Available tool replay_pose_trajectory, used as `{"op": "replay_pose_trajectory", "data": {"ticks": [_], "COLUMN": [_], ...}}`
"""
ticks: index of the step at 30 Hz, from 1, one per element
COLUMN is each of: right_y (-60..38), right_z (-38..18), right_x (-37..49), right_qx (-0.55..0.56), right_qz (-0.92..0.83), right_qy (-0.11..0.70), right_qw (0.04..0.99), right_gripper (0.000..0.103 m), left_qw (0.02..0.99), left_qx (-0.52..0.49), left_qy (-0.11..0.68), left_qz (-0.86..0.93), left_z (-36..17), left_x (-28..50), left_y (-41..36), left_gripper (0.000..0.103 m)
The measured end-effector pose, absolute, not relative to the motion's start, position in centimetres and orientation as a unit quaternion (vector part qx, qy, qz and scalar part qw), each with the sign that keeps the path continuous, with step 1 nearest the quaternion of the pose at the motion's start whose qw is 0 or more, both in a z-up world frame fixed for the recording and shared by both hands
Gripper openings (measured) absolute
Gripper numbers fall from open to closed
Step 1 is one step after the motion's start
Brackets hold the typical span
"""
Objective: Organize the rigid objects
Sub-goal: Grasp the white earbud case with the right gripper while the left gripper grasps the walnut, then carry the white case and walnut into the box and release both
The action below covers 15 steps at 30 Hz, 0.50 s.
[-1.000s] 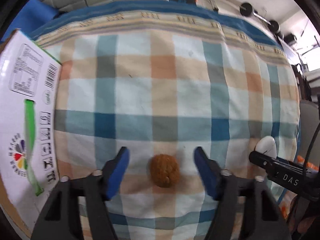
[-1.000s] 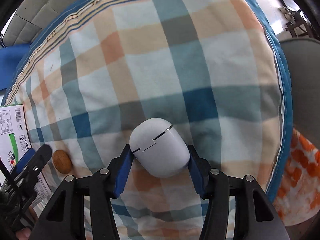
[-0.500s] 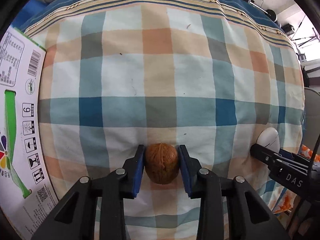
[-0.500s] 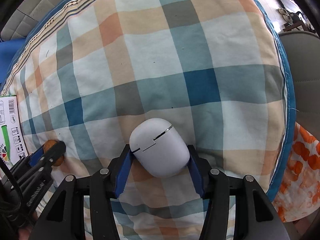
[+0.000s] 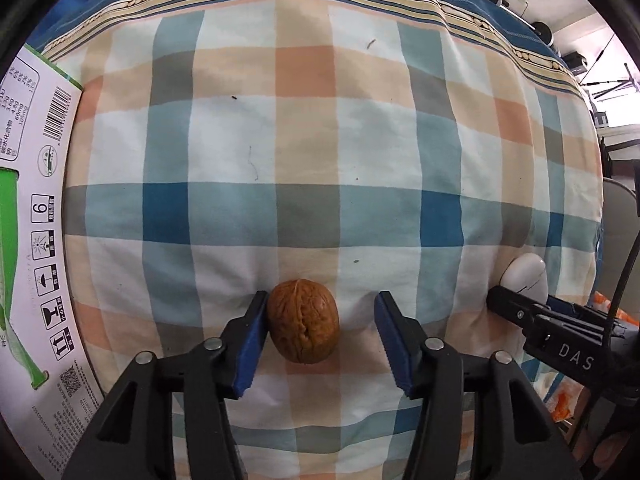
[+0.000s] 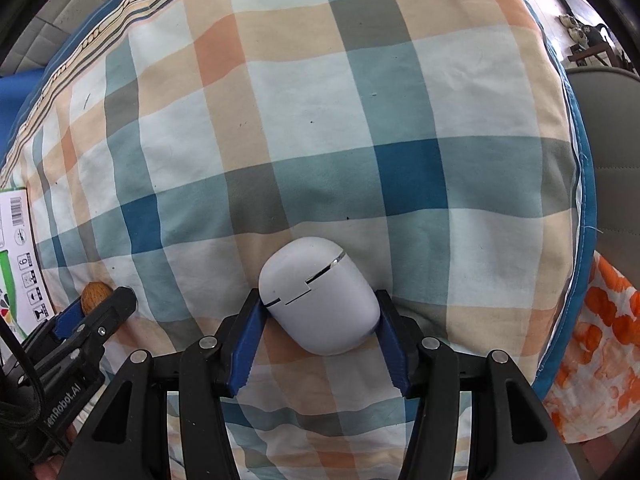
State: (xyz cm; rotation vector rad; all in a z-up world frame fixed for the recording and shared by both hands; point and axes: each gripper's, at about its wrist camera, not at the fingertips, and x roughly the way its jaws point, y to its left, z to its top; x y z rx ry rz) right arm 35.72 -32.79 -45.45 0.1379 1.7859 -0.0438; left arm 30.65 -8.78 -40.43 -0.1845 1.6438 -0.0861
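Left gripper (image 5: 320, 332) opening, walnut (image 5: 303, 321) between jaws, touching left pad only: light, hard, rolls. Right gripper (image 6: 318, 334) clenched on earbud case (image 6: 318, 306): smooth, slippery; grasp flat sides.

Left wrist view: looking steeply down along the left gripper (image 5: 320, 334), sitting close above a checked cloth (image 5: 320, 140), catching a walnut (image 5: 303, 321) at 6 o'clock, a printed box (image 5: 36, 208) at 9, the other gripper at 4. Right wrist view: likewise facing down, near, framing a white case (image 6: 320, 300) at 6. Sharing cloth, walnut (image 6: 95, 293), box (image 6: 16, 240), and case (image 5: 524, 276).
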Motion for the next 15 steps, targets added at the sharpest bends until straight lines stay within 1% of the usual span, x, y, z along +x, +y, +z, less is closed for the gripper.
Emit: {"op": "replay_pose_trajectory", "data": {"ticks": [1,2,3,4,9,15], "right_y": [-33.2,-33.1,-32.7,-32.4,-30.6,-29.8], "right_z": [-45.3,-45.0,-45.1,-45.1,-45.1,-44.2], "right_x": [36.4,36.2,36.3,36.0,35.2,33.9], "right_qx": [0.058,0.056,0.052,0.044,0.02,0.027], "right_qz": [-0.019,-0.019,-0.019,-0.018,-0.017,-0.011], "right_qy": [0.779,0.778,0.778,0.778,0.774,0.769], "right_qw": [0.625,0.625,0.626,0.626,0.633,0.639], "right_gripper": [0.057,0.057,0.057,0.056,0.055,0.055], "left_qw": [0.678,0.68,0.681,0.682,0.684,0.7], "left_qx": [-0.076,-0.07,-0.066,-0.065,-0.068,-0.062], "left_qy": [0.73,0.729,0.729,0.728,0.726,0.711], "left_qz": [-0.034,-0.03,-0.028,-0.027,-0.025,-0.03], "left_z": [-40.4,-40.4,-40.3,-40.0,-39.7,-36.8], "left_x": [30.6,30.6,30.4,30.0,28.9,27.8], "left_y": [-8.8,-8.7,-8.7,-8.5,-8.0,-8.6], "left_gripper": [0.04,0.037,0.032,0.031,0.031,0.031]}}
